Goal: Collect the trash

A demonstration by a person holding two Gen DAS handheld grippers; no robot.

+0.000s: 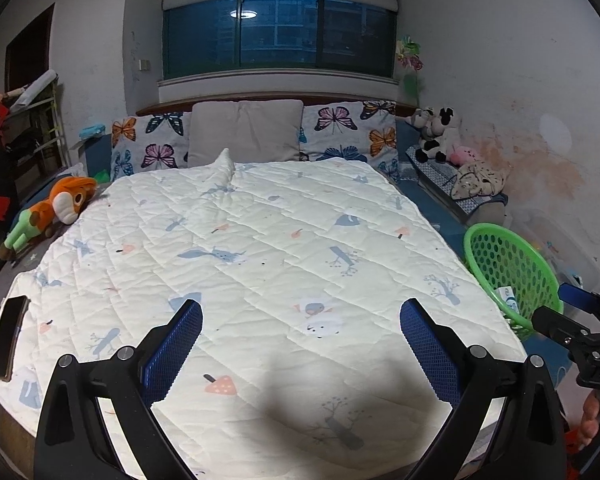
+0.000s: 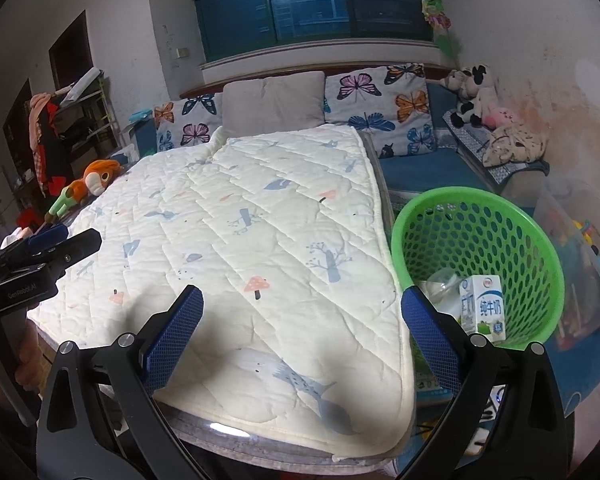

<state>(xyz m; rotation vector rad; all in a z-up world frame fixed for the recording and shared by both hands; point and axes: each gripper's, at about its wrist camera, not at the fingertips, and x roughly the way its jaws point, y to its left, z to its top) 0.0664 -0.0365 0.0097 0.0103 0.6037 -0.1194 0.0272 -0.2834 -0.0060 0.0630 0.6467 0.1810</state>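
Note:
A green perforated basket [image 2: 500,220] stands on the floor at the bed's right side, also in the left wrist view as the basket [image 1: 512,264]. Inside it stand a white milk carton [image 2: 483,309] and a crumpled clear plastic piece [image 2: 440,282]; the carton [image 1: 507,295] shows small from the left. My left gripper [image 1: 300,338] hovers open over the white quilt [image 1: 260,240] with nothing between its fingers. My right gripper [image 2: 302,326] is open too, above the quilt's right edge, its right finger [image 2: 432,336] in front of the basket.
A dark phone [image 1: 8,336] lies on the quilt's left edge. An orange plush toy [image 1: 56,204] rests at the bed's left. Butterfly pillows [image 1: 340,132] and a grey pillow [image 1: 246,132] line the headboard. Stuffed animals [image 1: 440,136] sit at the back right. A clear storage bin [image 2: 580,248] stands beyond the basket.

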